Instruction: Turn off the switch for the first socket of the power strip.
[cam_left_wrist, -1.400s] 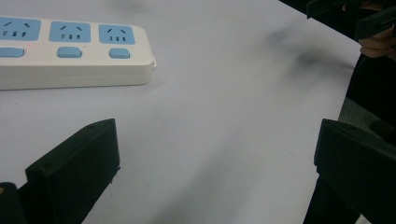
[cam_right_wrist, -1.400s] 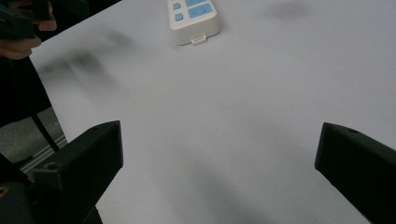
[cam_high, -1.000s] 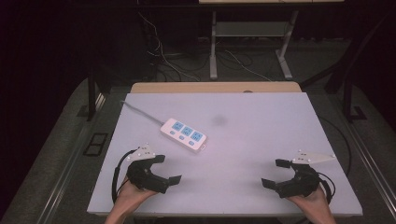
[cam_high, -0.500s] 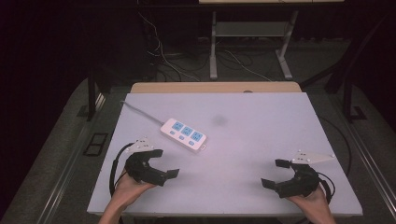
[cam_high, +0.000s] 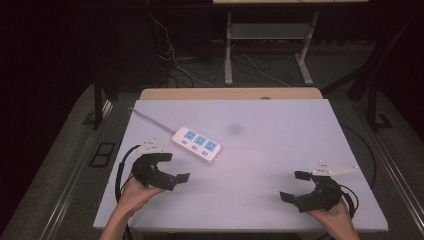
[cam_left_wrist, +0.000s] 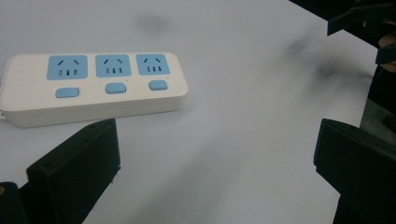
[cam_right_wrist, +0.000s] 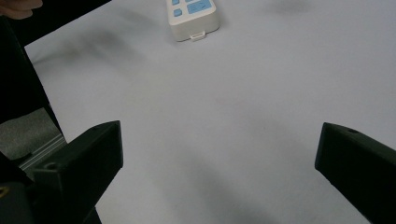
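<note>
- While both hands rest at the near edge of the white table, the right gripper sits at about five o'clock on the tabletop, held by the right hand; its jaws stand wide apart with nothing between them.
- Seen in the right gripper view, those two black jaws frame bare table surface, and the end of the power strip lies well ahead at about eleven o'clock.
- At about seven o'clock on the table, the left gripper is held by the left hand; its jaws are likewise spread open and hold nothing.
- From the left gripper view, the power strip lies just beyond the left-hand jaw, near but not touching it, with the right gripper showing at one o'clock, well apart.
- Farther in, the power strip lies flat on the table at about ten o'clock from the centre, just beyond the left gripper, angled across the surface, showing three blue sockets with a blue switch beside each.
- Its white cord runs from the strip's far end toward eleven o'clock, to the table's far left corner.
- Beyond the table, at twelve o'clock, loose cables lie on the dark floor.
</note>
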